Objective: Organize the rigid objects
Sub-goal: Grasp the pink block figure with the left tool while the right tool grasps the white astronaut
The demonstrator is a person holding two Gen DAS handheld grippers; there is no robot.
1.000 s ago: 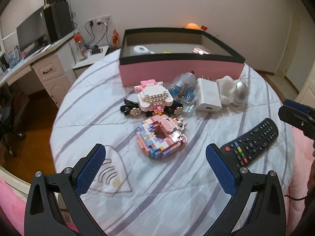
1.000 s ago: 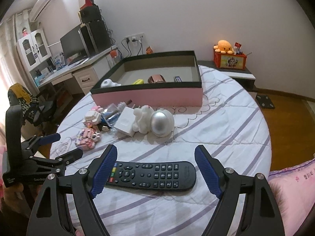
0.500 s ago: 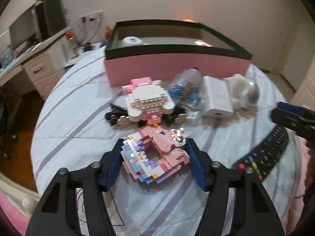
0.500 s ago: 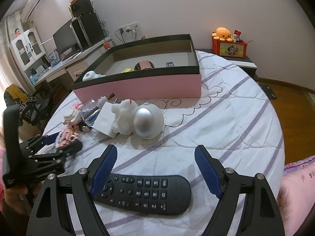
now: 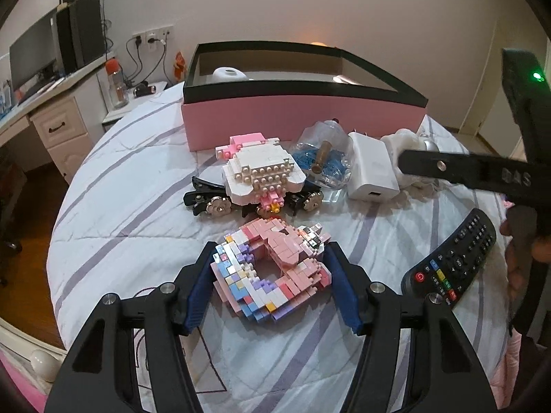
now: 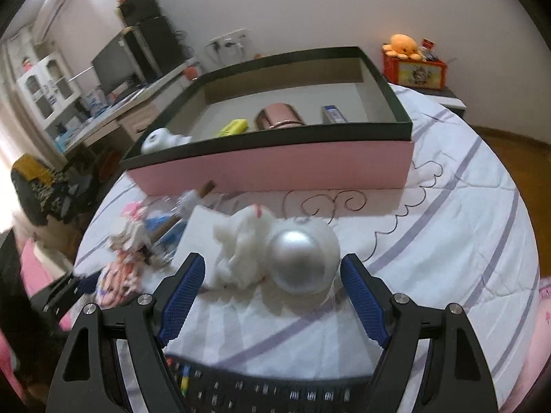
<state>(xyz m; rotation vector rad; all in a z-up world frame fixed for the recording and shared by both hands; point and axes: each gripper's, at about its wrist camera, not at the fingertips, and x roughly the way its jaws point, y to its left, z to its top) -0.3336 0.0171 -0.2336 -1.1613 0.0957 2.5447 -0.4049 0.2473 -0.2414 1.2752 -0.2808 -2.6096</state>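
A pastel pink ring-shaped brick model (image 5: 303, 268) lies on the striped bedspread, and my left gripper (image 5: 271, 254) is shut on it, a blue pad pressed against each side. My right gripper (image 6: 272, 261) stands open low over the bed. A white figure (image 6: 241, 241) with a silver ball (image 6: 299, 261) lies just beyond its fingertips, touching neither pad. The black remote (image 6: 275, 389) sits under the right gripper's base and also shows as the remote (image 5: 451, 268) in the left wrist view. The pink box with a black rim (image 5: 303, 117) stands behind.
Behind the ring lie a white and pink brick model (image 5: 261, 172), black hair clips (image 5: 206, 199), a clear bottle with blue contents (image 5: 323, 158) and a white charger (image 5: 372, 168). The box (image 6: 275, 165) holds several small items. A desk stands left of the bed.
My left gripper went from wide open to shut on the ring-shaped brick model and has held still since. My right gripper moved forward over the remote to the silver-ball figure, still open.
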